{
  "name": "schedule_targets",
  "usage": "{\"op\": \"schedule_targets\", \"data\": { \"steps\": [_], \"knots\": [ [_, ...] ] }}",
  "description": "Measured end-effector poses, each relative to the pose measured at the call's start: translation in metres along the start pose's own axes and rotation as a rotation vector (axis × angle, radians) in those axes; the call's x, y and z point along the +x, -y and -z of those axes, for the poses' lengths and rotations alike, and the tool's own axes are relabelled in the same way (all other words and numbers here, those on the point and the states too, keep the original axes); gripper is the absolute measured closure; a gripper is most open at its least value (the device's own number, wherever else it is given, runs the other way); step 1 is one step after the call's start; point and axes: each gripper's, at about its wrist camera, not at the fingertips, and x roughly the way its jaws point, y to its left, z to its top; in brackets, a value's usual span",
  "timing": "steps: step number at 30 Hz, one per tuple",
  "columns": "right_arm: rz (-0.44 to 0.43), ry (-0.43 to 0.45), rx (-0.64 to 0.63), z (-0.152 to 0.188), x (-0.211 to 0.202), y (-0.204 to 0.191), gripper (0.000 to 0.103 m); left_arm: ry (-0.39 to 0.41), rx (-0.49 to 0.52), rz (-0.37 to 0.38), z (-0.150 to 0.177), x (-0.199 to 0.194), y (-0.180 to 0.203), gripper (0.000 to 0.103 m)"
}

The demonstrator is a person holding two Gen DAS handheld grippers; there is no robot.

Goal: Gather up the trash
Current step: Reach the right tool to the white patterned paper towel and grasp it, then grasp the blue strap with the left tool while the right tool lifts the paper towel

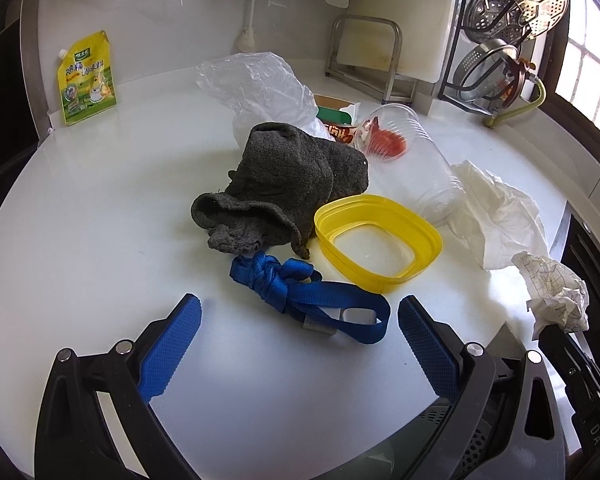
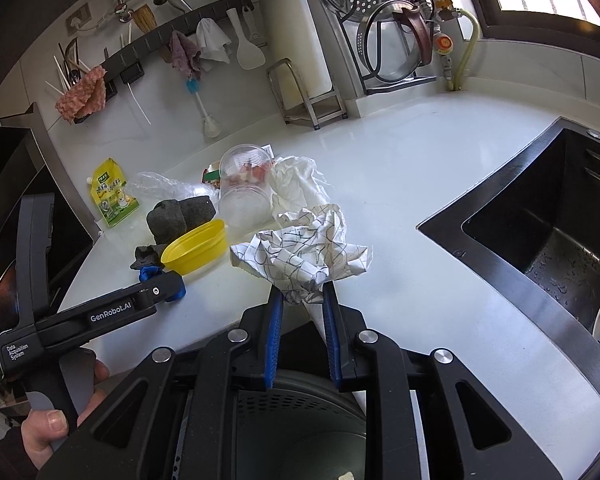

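Note:
My right gripper (image 2: 302, 294) is shut on a crumpled printed paper (image 2: 304, 254) and holds it above the counter's front edge; the paper also shows in the left wrist view (image 1: 556, 292). My left gripper (image 1: 300, 316) is open, just above the counter, with a knotted blue strap (image 1: 300, 292) lying between its fingertips. Beyond the strap lie a dark grey rag (image 1: 276, 188), a yellow plastic rim (image 1: 376, 236), a clear plastic cup (image 1: 412, 160) on its side with red scraps inside, a crumpled white tissue (image 1: 496, 212) and a clear plastic bag (image 1: 256, 84).
A yellow seasoning pouch (image 1: 86, 80) leans on the back wall at left. A snack wrapper (image 1: 340, 128) sits behind the rag. A dish rack (image 2: 384, 28) and cutting-board stand (image 2: 308, 96) are at the back. A black sink (image 2: 540, 232) is at right. A dark bin (image 2: 296, 420) lies below my right gripper.

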Motion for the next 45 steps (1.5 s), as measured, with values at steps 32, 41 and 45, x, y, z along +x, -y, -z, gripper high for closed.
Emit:
{"op": "schedule_targets", "data": {
  "steps": [32,41,45],
  "knots": [
    [0.017,-0.010,0.012,0.024,-0.026,-0.014,0.084,0.069,0.040,0.058,0.019,-0.052,-0.029,0.065],
    [0.026,-0.033,0.005,0.046,-0.056,-0.032,0.084,0.069,0.092,0.083,0.049,-0.085,-0.027,0.065],
    [0.028,-0.038,-0.009,0.058,-0.074,-0.039,0.084,0.068,0.111,0.093,0.063,-0.097,-0.024,0.065]
  ]
}}
